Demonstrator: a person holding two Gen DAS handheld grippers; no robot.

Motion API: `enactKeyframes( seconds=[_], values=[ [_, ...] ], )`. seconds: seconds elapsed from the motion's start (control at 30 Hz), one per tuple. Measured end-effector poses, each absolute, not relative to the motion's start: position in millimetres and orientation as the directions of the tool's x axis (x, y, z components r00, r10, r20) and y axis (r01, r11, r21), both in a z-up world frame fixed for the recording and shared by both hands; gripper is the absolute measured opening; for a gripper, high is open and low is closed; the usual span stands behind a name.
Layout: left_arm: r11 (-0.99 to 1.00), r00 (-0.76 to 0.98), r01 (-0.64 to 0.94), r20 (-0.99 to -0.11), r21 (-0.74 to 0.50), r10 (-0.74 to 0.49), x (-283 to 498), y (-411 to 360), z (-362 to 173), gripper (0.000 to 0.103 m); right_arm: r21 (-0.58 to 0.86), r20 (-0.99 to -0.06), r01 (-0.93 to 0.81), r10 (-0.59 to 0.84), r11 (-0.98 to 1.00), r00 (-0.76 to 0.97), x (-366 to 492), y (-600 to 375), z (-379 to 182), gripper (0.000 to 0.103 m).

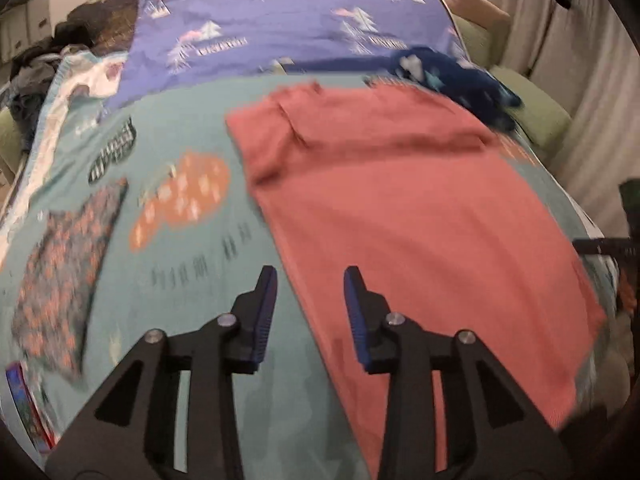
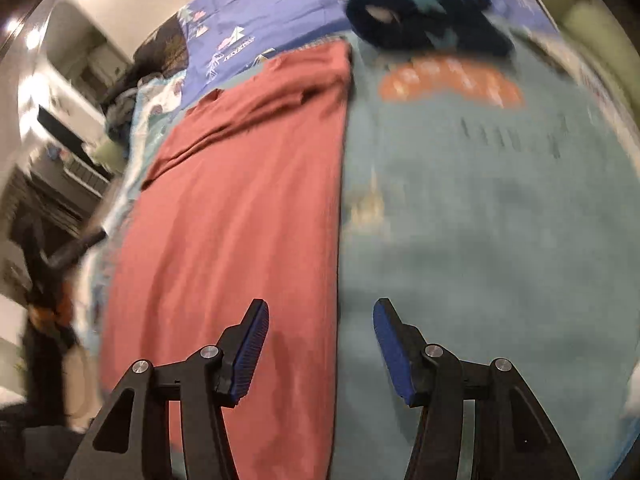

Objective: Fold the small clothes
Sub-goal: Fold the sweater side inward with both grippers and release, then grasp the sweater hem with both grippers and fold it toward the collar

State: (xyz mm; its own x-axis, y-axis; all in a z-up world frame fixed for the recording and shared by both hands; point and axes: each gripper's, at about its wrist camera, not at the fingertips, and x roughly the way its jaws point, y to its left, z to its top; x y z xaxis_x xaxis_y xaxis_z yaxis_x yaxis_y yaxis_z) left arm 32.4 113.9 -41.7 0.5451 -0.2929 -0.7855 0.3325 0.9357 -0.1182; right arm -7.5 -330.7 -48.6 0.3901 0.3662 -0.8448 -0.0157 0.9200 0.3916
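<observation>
**Both grippers spread wide over a red shirt on the bed**

Left gripper [image 1: 310, 308]: fingers apart, nothing between them, hanging above the shirt's left edge. Right gripper [image 2: 320, 344]: likewise released, empty, straddling the shirt's right edge. Red shirt [image 1: 420, 216], lying flat on the teal bedspread [image 1: 180, 300], one sleeve folded inward near the far end. Beyond it, a crumpled dark blue garment [image 1: 456, 76], touching the shirt's far corner. Left of the shirt, well apart, a folded patterned cloth [image 1: 64, 268]. Farther back, a purple blanket [image 1: 280, 28].

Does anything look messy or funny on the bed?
Yes. The dark blue garment lies crumpled in a heap beyond the red shirt, which lies spread out with its far end folded over. Both grippers hover open.
</observation>
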Motion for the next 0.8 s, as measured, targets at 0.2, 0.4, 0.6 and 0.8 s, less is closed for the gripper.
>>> enactKeyframes(
  seconds=[0.2,0.4,0.6,0.8],
  values=[
    [0.910,0.436,0.332,-0.816,-0.247,-0.381,-41,115,-59,0.048,0.453,-0.820,0.015,0.410,0.891,0.399,-65,-334,-53,0.055],
    [0.915,0.413,0.305,-0.829,-0.264,-0.377,-86,114,-78,0.050,0.498,-0.797,0.022,0.448,0.867,0.406,-103,-331,-62,0.056],
    [0.919,0.412,0.265,-0.827,-0.293,-0.382,-98,111,-84,0.045,0.520,-0.785,0.054,0.452,0.852,0.425,-106,-322,-71,0.043],
    [0.915,0.483,0.251,-0.777,-0.317,-0.402,-107,128,-54,0.004,0.546,-0.746,0.090,0.434,0.833,0.505,-123,-336,-46,0.003]
  ],
)
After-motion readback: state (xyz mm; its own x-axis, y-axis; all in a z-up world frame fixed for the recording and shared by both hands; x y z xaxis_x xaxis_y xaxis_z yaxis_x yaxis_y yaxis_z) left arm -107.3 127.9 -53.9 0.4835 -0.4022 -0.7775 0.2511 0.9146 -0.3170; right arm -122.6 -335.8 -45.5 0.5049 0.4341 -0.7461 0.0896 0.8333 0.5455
